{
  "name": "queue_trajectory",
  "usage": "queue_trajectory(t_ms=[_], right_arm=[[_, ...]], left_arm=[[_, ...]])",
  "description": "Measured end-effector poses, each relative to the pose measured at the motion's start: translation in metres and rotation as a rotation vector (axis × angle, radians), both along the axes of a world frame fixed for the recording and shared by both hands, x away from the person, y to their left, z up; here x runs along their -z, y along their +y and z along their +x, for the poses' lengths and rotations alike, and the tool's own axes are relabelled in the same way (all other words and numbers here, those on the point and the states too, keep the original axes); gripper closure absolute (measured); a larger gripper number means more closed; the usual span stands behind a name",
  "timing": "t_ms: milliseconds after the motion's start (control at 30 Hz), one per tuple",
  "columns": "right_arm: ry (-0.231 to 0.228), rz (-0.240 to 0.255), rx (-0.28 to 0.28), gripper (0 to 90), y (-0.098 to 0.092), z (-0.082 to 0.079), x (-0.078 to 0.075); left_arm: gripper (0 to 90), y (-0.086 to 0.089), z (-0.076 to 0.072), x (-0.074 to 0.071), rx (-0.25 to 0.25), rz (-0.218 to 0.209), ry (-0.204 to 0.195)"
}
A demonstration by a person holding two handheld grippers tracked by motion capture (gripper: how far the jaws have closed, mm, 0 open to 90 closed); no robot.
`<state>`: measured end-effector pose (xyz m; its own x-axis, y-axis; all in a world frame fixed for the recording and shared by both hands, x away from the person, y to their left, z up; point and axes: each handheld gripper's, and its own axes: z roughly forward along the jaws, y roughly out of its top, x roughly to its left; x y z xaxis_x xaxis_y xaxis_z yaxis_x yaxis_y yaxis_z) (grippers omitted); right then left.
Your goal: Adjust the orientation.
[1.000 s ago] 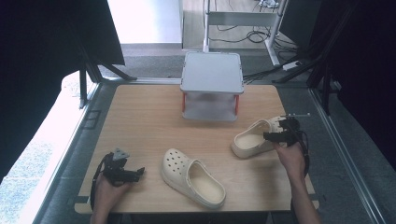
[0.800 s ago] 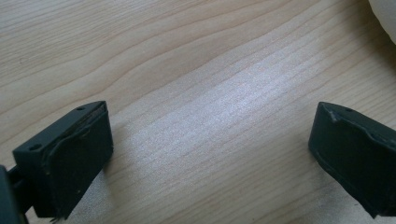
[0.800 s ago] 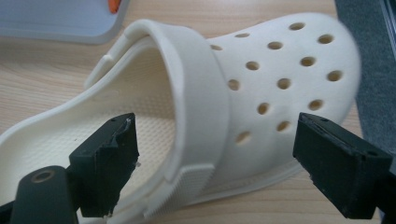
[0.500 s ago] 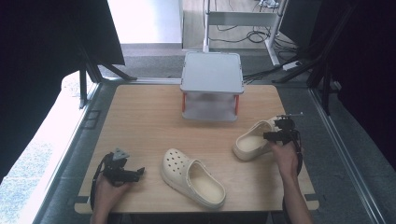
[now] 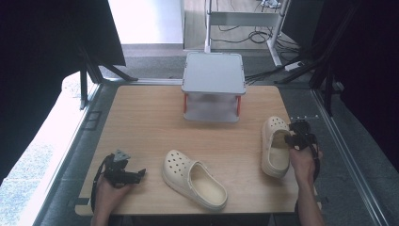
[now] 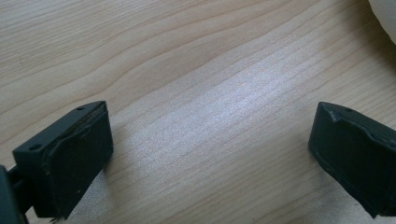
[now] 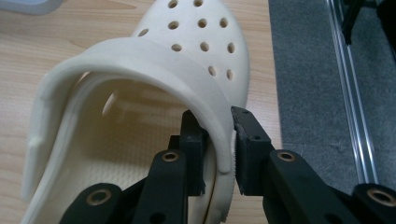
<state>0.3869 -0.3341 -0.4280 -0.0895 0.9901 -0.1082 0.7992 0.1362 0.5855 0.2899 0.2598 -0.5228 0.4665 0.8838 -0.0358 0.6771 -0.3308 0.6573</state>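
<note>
Cream foam clog [image 7: 140,93] at the table's [image 5: 141,122] right edge now has its side wall pinched by the right gripper [image 7: 217,144], whose jaws have just closed and swung it straighter, so it looks ready to lift, while the left gripper [image 6: 210,154] gapes empty beside the second clog [image 5: 194,179].

Right claw [image 5: 292,140] at the far right, held by the right hand [image 5: 303,162] with the forearm entering from the near edge; its jaws have just been closing and now pinch a thin wall between the pads [image 7: 243,154], one jaw inside, one outside; left claw [image 5: 134,175] near left, low and level, in the left hand [image 5: 109,190]; its jaws stand wide apart, nothing between them.
</note>
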Motion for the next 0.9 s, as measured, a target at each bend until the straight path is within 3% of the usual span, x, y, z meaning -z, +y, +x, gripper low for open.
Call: queue_trajectory(t_ms=[100, 167, 200, 233, 267, 300, 333, 367, 400, 567, 633, 667, 733, 900], right_arm=[[-0.009, -0.004, -0.021, 76.2, -0.004, -0.002, -0.001], [-0.031, -0.017, -0.074, 76.1, -0.005, -0.007, -0.004], [-0.031, -0.017, -0.074, 76.1, -0.005, -0.007, -0.004], [-0.044, -0.015, -0.120, 76.0, -0.003, -0.012, -0.008], [-0.044, -0.015, -0.120, 76.0, -0.003, -0.012, -0.008], [-0.064, 0.012, -0.165, 76.1, -0.001, -0.015, -0.013], [-0.064, 0.012, -0.165, 76.1, -0.001, -0.015, -0.013], [-0.077, 0.052, -0.218, 76.0, 0.002, -0.017, -0.018], [-0.077, 0.052, -0.218, 76.0, 0.002, -0.017, -0.018], [-0.113, 0.082, -0.367, 76.0, 0.022, -0.020, -0.029], [-0.122, 0.109, -0.457, 76.0, 0.037, -0.020, -0.032], [-0.122, 0.109, -0.457, 76.0, 0.037, -0.020, -0.032], [-0.127, 0.111, -0.533, 76.0, 0.052, -0.020, -0.034], [-0.134, 0.085, -0.613, 76.0, 0.073, -0.019, -0.034]], left_arm=[[0.0, 0.000, 0.000, 0.000, 0.000, 0.000, 0.000], [0.0, 0.000, 0.000, 0.000, 0.000, 0.000, 0.000], [0.0, 0.000, 0.000, 0.000, -0.001, -0.001, -0.001], [0.0, 0.000, 0.000, 0.000, 0.000, 0.000, 0.000], [0.0, 0.000, 0.000, 0.000, 0.000, 0.000, 0.000], [0.0, 0.000, 0.000, 0.000, 0.000, 0.000, 0.000], [0.0, 0.000, 0.000, 0.000, 0.000, 0.000, 0.000], [0.0, 0.000, 0.000, 0.000, 0.000, 0.000, 0.000], [0.0, 0.000, 0.000, 0.000, 0.000, 0.000, 0.000], [0.0, 0.000, 0.000, 0.000, -0.002, -0.002, -0.001], [0.0, 0.000, 0.000, 0.000, -0.001, -0.001, -0.001], [0.0, 0.000, 0.000, 0.000, -0.002, -0.002, -0.001], [0.0, 0.000, 0.000, 0.000, -0.002, -0.002, -0.001], [0.0, 0.000, 0.000, 0.000, -0.002, -0.001, -0.001]])
